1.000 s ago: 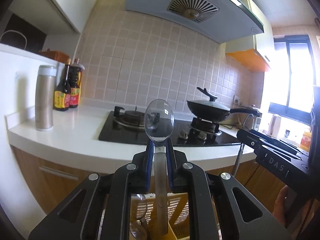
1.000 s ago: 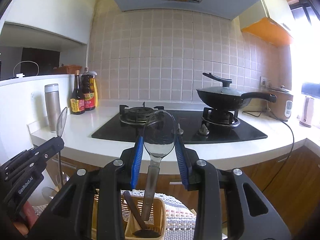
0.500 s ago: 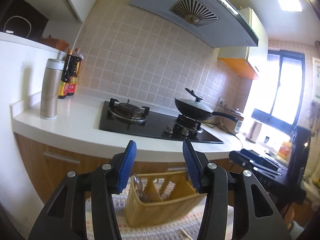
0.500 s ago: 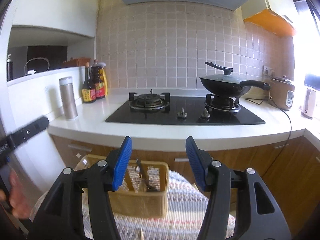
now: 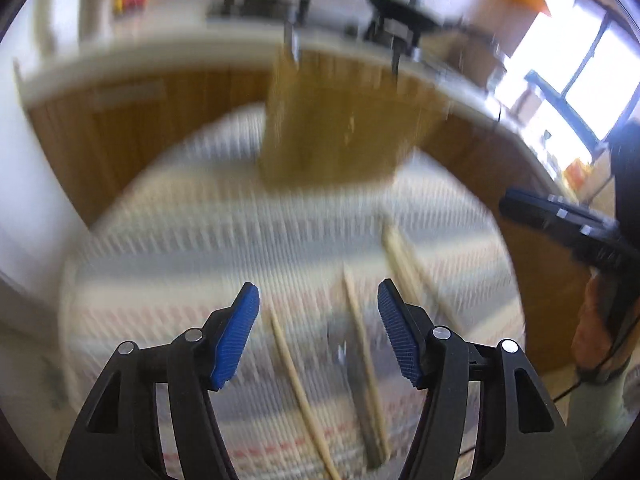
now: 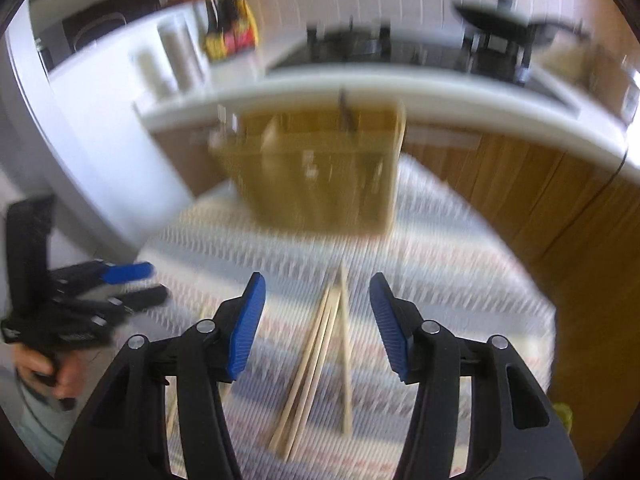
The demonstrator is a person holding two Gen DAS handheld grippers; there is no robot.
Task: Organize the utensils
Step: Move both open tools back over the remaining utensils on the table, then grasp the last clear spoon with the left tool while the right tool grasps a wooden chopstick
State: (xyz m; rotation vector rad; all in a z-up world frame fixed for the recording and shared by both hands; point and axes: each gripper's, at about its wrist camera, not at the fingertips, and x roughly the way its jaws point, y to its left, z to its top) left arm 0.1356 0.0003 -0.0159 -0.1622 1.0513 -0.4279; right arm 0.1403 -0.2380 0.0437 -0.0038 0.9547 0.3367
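Observation:
Both views are blurred by motion. A yellow slatted utensil holder (image 5: 340,128) (image 6: 320,172) stands at the far side of a striped mat (image 5: 240,240) (image 6: 440,272), with utensil handles (image 5: 294,40) (image 6: 348,116) sticking out of it. Several wooden chopsticks (image 5: 296,372) (image 6: 316,360) lie loose on the mat. My left gripper (image 5: 318,304) (image 6: 148,284) points down over them, its jaws opening and nothing between the pads. Tilted down above a bundle of chopsticks, my right gripper (image 6: 316,300) (image 5: 510,202) has its jaws closing, still apart, and holds nothing.
Behind the mat runs a white countertop (image 6: 400,92) over wooden cabinet fronts (image 6: 540,184), with a black hob (image 6: 348,44), a wok (image 6: 492,20), sauce bottles (image 6: 230,32) and a steel flask (image 6: 180,56). A dark flat item (image 5: 362,392) lies among the chopsticks.
A second ago each gripper held a spoon upright over the holder. Both let go and opened, the spoons stayed in the holder, and both grippers tipped down toward the chopsticks on the mat.

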